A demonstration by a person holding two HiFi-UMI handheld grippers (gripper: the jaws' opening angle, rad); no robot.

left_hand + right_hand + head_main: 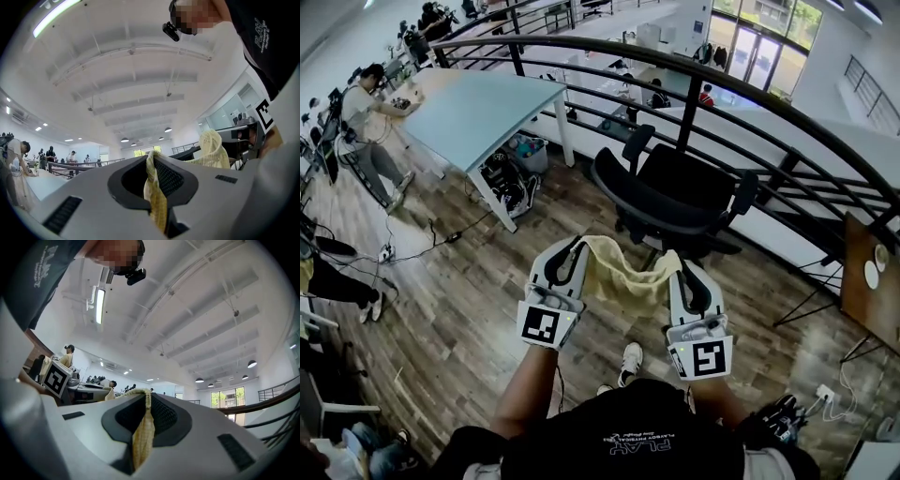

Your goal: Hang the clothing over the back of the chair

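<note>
The left claw (pixel 569 255) and right claw (pixel 686 274) each clench the cloth (pixel 623 270) before the chair (pixel 675 192). Next, probably, it must be draped over the back.

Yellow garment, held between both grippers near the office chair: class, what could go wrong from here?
1. The left gripper and right gripper each pinch only a thin fold of the yellow garment; a tug could pull it free.
2. It sags bunched between them, so it might drape unevenly over the chair and slide off.
</note>
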